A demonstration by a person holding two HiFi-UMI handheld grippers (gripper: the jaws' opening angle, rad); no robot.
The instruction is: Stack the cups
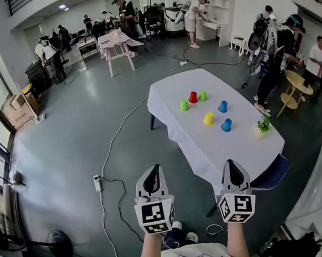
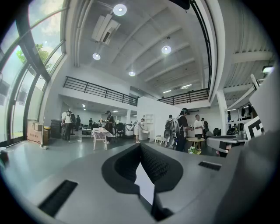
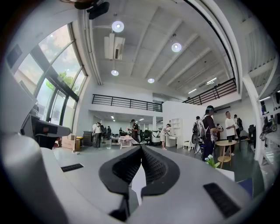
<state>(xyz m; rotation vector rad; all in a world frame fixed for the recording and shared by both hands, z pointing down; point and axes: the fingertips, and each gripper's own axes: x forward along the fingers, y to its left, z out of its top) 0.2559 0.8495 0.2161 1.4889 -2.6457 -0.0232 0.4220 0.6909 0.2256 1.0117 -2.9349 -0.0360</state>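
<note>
Several small cups stand apart on a white-clothed table [image 1: 195, 139]: a red cup [image 1: 193, 97], two green cups [image 1: 183, 104] [image 1: 202, 95], a yellow cup [image 1: 208, 118] and two blue cups [image 1: 222, 106] [image 1: 227, 125]. My left gripper [image 1: 153, 178] and right gripper [image 1: 232, 171] are held side by side, well short of the table's near end, both shut and empty. In the left gripper view the left gripper [image 2: 141, 151] points level into the hall, its jaws together. The right gripper [image 3: 141, 151] in its own view does the same. No cup shows in either gripper view.
A small potted plant [image 1: 263, 125] sits at the table's right edge. A blue chair [image 1: 271, 175] stands at the near right corner. A white cable and power strip [image 1: 98, 183] lie on the grey floor to the left. Several people stand around the hall; a round wooden table [image 1: 297, 83] is at right.
</note>
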